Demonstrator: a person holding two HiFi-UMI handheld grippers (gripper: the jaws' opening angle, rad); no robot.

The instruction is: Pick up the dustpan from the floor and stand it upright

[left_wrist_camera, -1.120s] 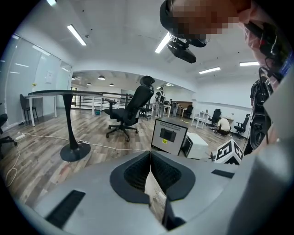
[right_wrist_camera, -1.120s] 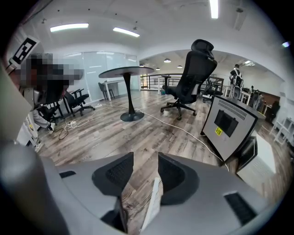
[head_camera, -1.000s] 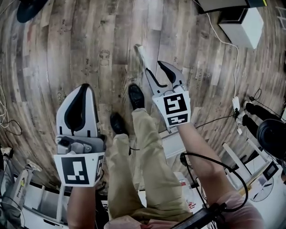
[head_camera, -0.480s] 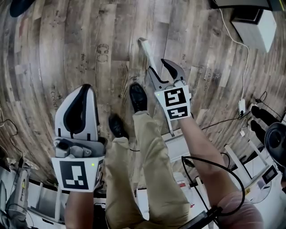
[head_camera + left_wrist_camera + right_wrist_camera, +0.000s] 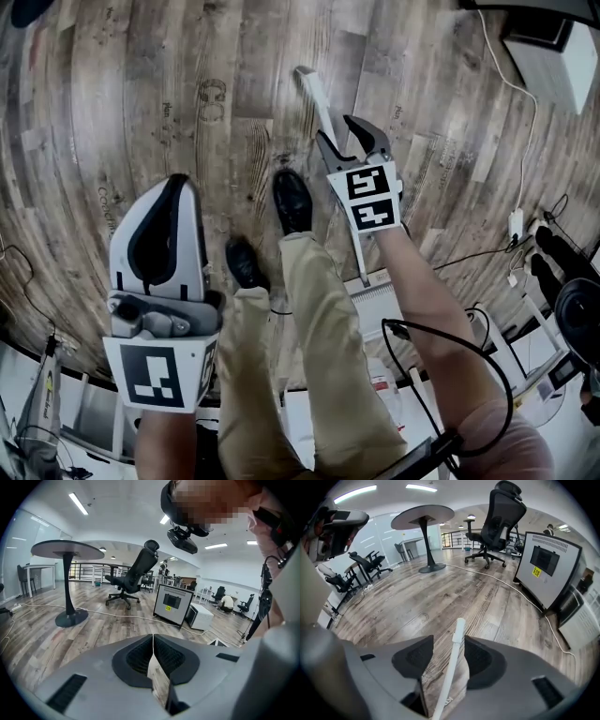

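Observation:
The dustpan's long white handle (image 5: 312, 97) slants across the wooden floor, and its ribbed white pan (image 5: 377, 298) shows beside the person's leg. My right gripper (image 5: 335, 130) is open, with one jaw on each side of the handle partway along it. In the right gripper view the handle (image 5: 458, 629) runs up between the jaws of the right gripper (image 5: 449, 640), with a gap on both sides. My left gripper (image 5: 177, 180) is held lower at the left, shut and empty; in its own view the left gripper (image 5: 153, 636) has its tips touching.
The person's black shoes (image 5: 292, 201) (image 5: 246, 262) stand between the grippers. A white cable (image 5: 527, 141) leads to a power strip (image 5: 516, 223) at the right. A round pedestal table (image 5: 424, 517), an office chair (image 5: 499, 520) and a grey cabinet (image 5: 547, 569) stand farther off.
My right gripper has moved forward along the handle, still open around it. The left gripper has stayed shut and roughly in place.

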